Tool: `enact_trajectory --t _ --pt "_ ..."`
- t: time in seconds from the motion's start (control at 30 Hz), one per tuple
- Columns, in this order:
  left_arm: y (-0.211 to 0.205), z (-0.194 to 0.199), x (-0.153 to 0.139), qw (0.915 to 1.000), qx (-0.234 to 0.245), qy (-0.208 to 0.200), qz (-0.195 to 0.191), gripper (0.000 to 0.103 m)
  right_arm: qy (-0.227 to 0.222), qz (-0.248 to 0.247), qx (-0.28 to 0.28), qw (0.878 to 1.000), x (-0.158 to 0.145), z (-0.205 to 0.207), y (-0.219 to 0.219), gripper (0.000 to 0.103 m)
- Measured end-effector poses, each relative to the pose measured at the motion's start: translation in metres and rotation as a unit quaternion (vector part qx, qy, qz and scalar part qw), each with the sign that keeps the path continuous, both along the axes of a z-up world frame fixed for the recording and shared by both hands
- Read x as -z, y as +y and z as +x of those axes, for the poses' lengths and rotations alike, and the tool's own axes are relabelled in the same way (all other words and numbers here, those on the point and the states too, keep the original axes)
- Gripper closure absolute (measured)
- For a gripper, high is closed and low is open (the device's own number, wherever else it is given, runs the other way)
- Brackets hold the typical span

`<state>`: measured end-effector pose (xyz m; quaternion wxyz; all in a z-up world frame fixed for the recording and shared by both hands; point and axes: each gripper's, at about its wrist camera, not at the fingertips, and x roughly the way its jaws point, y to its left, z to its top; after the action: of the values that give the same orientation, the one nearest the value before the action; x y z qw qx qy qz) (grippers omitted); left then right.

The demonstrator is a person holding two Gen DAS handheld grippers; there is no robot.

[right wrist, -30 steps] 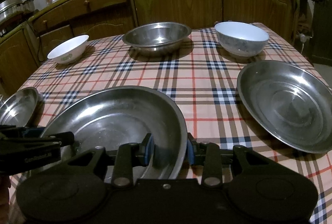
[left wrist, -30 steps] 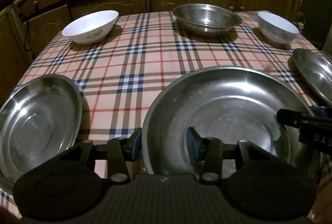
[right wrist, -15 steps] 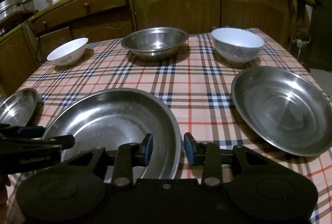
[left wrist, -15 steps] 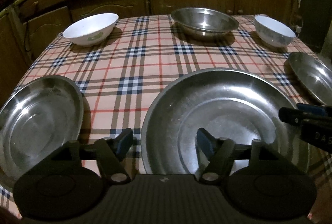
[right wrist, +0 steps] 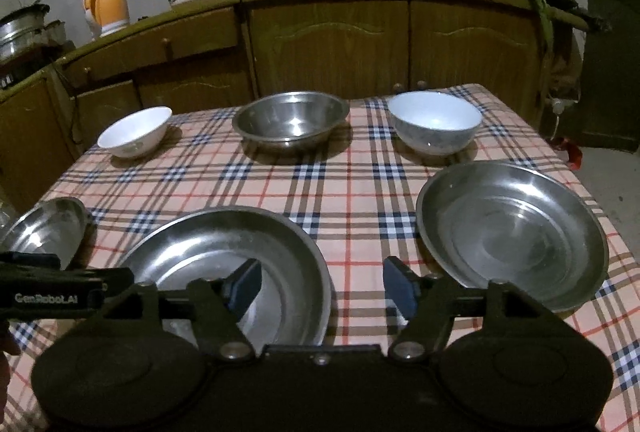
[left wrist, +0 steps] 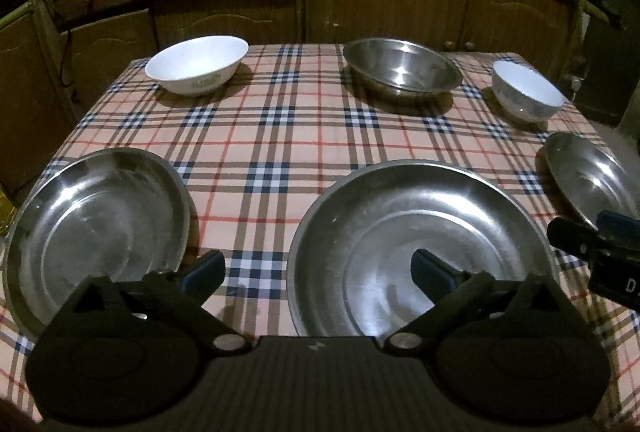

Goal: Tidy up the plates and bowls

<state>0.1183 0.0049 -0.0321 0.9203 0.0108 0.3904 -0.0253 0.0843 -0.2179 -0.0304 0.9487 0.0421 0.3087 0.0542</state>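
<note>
Large steel plate (left wrist: 420, 244) lies centre-front on the bench (left wrist: 280, 135); your left gripper (left wrist: 316, 268) and right gripper (right wrist: 320, 282) hover wide, empty. Stiff, light, probably slippery: pinch its raised rim.

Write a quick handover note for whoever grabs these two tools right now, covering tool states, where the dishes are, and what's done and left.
Left tool: open, holding nothing.
Right tool: open, holding nothing.
Near row: large steel plate in the middle, left steel plate, right steel plate.
Far row: white bowl, steel bowl, pale bowl.
Done: nothing stacked.
Left: gather the plates together, then the bowls.
</note>
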Motion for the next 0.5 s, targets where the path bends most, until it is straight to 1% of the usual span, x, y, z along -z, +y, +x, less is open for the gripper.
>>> enact_trajectory --t 0.3,0.5 --pt "-0.006 -0.011 -0.014 0.9998 0.009 -0.012 -0.013 0.000 -0.011 0.004 -0.006 1.000 -0.014 -0.014 -0.003 0.023" --pt "-0.015 -0.015 -0.019 0.9994 0.020 -0.018 -0.022 0.000 -0.018 0.003 0.002 1.000 -0.020 -0.022 -0.011 0.022"
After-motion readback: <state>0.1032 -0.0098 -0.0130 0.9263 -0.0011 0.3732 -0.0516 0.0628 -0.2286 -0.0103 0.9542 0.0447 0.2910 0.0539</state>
